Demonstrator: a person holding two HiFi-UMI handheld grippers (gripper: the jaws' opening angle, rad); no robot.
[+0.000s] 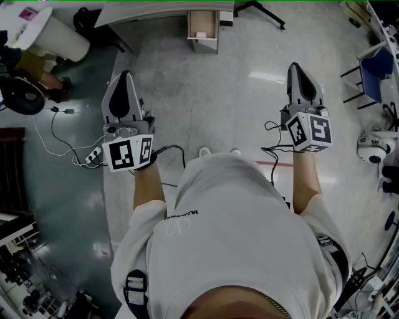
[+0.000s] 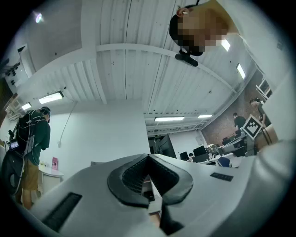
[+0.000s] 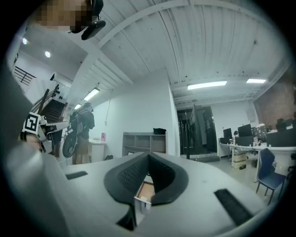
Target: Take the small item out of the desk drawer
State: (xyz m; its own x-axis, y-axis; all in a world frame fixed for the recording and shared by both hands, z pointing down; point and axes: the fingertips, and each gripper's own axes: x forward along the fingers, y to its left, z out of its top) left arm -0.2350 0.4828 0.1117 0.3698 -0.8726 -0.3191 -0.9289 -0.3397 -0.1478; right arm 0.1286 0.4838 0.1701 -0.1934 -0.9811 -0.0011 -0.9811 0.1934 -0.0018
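Observation:
An open desk drawer (image 1: 203,28) juts out from under the grey desk (image 1: 162,9) at the far end of the floor. A small pale shape lies inside it, too small to make out. My left gripper (image 1: 126,75) and right gripper (image 1: 294,66) are held up in front of the person, well short of the drawer. Both point toward it, and both are shut with nothing between the pads. In the left gripper view, the left gripper (image 2: 148,158) has its jaws together at the tips. Through the gap under the right gripper (image 3: 148,155), the drawer (image 3: 143,192) shows with its brown inside.
A round white table (image 1: 53,34) and a standing person (image 1: 31,65) are at the far left. A power strip with cables (image 1: 93,156) lies on the floor by the left gripper. At the right stand a blue chair (image 1: 377,71) and a white device (image 1: 374,146).

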